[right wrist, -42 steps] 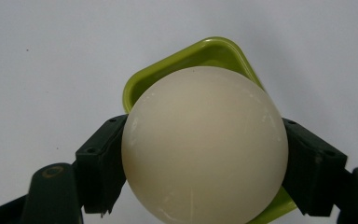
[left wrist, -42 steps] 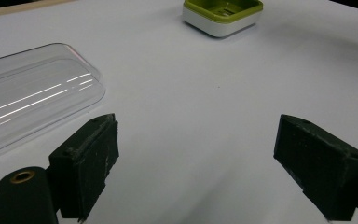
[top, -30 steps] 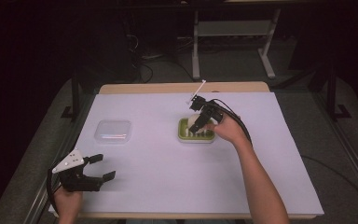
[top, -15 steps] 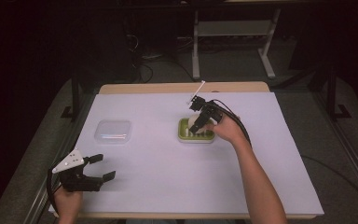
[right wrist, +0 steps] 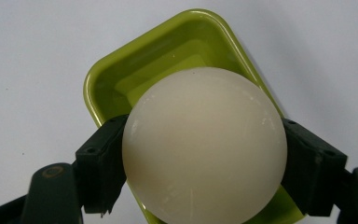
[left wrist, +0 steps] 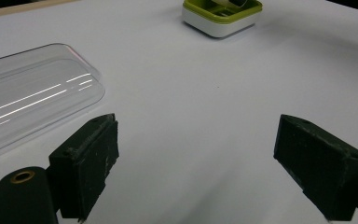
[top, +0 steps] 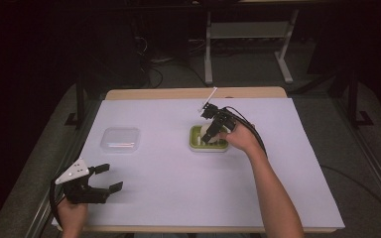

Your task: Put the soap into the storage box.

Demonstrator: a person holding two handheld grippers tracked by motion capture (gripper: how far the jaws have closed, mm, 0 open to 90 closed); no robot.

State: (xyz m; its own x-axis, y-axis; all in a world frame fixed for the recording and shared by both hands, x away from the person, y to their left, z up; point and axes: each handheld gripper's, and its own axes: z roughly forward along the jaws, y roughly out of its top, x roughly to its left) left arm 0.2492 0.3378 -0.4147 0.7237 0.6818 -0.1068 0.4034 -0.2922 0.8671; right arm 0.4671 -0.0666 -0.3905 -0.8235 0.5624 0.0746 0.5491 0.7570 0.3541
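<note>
Right gripper view: the right gripper (right wrist: 205, 158) has its two black jaws clamped on either side of a cream-white ball (right wrist: 204, 144), held above a green tray (right wrist: 107, 79) with a white base. High view puts that tray (top: 194, 141) near the middle of the white table (top: 178, 188), with the person's right hand (top: 240, 139) just behind it. At the near left corner, the left gripper (top: 106, 177) sits low with jaws spread wide and nothing between them. A clear plastic lid (top: 120, 139) lies flat beyond it, well apart from the tray.
</note>
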